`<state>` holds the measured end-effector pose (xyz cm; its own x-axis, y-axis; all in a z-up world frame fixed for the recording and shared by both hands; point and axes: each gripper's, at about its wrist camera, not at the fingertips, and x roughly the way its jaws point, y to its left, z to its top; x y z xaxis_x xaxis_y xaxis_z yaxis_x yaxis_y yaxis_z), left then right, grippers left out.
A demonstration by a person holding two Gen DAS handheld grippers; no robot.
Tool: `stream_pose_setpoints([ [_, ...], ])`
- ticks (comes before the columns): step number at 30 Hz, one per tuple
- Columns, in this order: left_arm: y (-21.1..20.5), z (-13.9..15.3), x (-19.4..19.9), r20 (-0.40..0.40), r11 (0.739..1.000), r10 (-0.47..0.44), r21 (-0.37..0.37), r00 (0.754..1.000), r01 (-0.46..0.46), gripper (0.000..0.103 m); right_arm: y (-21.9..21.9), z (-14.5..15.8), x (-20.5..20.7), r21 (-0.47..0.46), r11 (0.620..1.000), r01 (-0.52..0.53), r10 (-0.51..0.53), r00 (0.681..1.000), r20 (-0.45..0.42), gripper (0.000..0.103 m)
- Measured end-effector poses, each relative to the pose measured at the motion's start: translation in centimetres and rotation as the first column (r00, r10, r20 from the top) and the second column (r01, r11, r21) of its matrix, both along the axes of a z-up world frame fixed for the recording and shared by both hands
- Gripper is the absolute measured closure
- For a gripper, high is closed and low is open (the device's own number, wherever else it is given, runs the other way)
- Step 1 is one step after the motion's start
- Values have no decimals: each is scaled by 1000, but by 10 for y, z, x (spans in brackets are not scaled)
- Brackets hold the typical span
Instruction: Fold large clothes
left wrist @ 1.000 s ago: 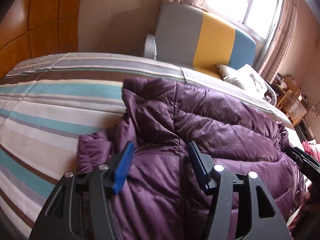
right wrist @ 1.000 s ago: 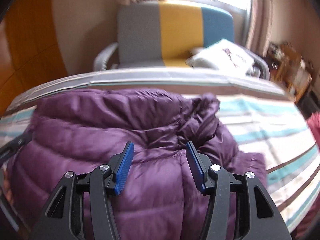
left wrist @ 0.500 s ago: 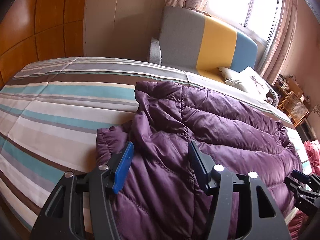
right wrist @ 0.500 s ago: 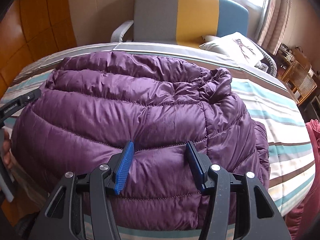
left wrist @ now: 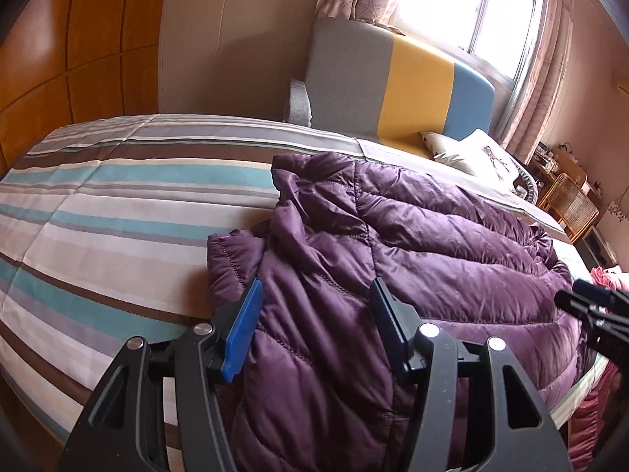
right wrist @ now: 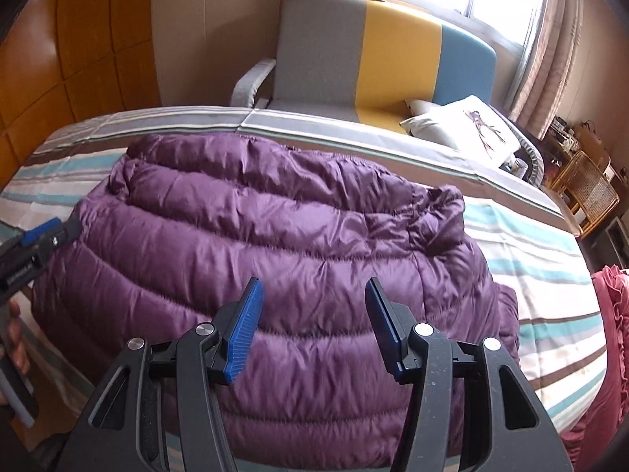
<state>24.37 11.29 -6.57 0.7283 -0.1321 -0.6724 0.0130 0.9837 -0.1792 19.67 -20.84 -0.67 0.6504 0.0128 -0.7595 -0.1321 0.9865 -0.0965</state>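
Purple and puffy, the jacket (right wrist: 275, 259) lies spread across the striped bed (left wrist: 118, 212), its far edge toward the sofa (right wrist: 354, 59). Both claws are wide and hold nothing: the left claw (left wrist: 314, 326) hangs over the jacket's end where a cuff (left wrist: 232, 259) pokes out, and the right claw (right wrist: 310, 322) hangs over the near hem. To fold well, I would pinch through both layers at the hem, lift both ends evenly, and carry them toward the sofa side so trapped air escapes and the slick shell does not slide.
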Motion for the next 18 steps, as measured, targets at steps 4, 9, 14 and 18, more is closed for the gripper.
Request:
stream_pose_setpoints([
  [4, 3, 1, -2, 12, 1000, 7, 6, 1000, -7, 47, -17, 6, 6, 64, 997, 33, -36, 999, 40, 49],
  [9, 5, 15, -13, 51, 1000, 6, 12, 999, -6, 47, -31, 8, 7, 112, 993, 46, -57, 994, 98, 49],
  [14, 2, 10, -8, 19, 1000, 16, 3, 1000, -16, 47, -42, -10, 19, 98, 992, 73, -83, 991, 104, 49],
  [18, -3, -11, 3, -44, 999, 24, 32, 999, -23, 47, -60, -39, 30, 146, 983, 114, -121, 992, 38, 49],
])
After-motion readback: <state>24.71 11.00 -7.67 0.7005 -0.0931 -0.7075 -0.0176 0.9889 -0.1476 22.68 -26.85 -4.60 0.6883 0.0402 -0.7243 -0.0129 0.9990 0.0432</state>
